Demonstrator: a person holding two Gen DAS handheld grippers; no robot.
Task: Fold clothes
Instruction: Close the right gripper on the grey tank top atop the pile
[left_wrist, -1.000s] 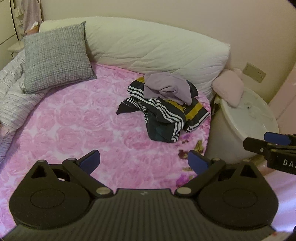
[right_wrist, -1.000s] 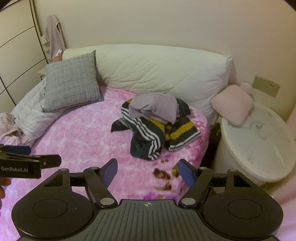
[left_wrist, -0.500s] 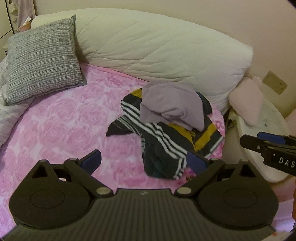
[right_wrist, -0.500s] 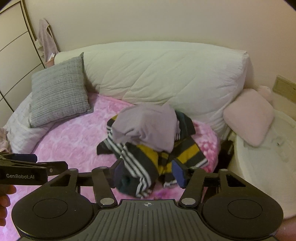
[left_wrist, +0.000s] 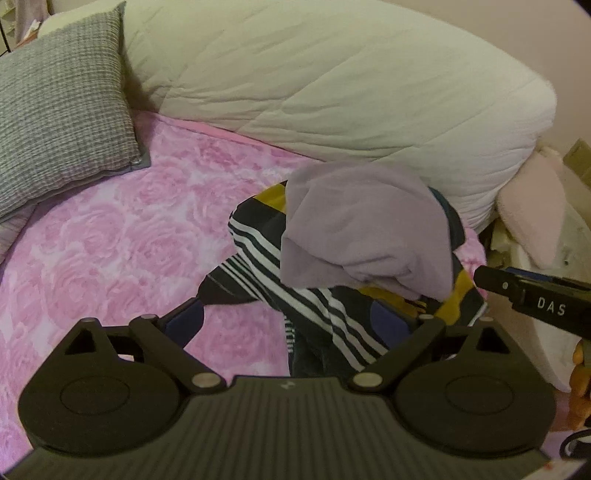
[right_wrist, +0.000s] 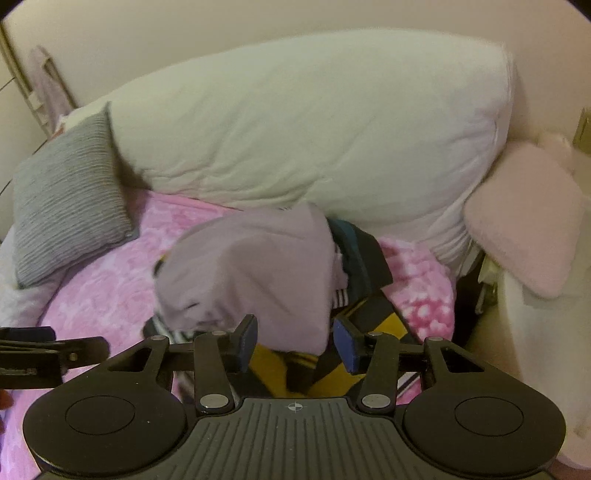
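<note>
Left gripper (left_wrist: 288, 319) is spread wide, empty, with the striped garment (left_wrist: 314, 306) right ahead between its fingers. Right gripper (right_wrist: 295, 341) is partly open, nothing clamped, the lilac garment (right_wrist: 258, 269) bunched just ahead, atop the stripes.

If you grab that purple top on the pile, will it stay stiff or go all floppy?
Probably floppy: the purple top already sags in soft folds over the striped garment. It likely weighs little. It may drag the stripes along, since it lies right on them.
</note>
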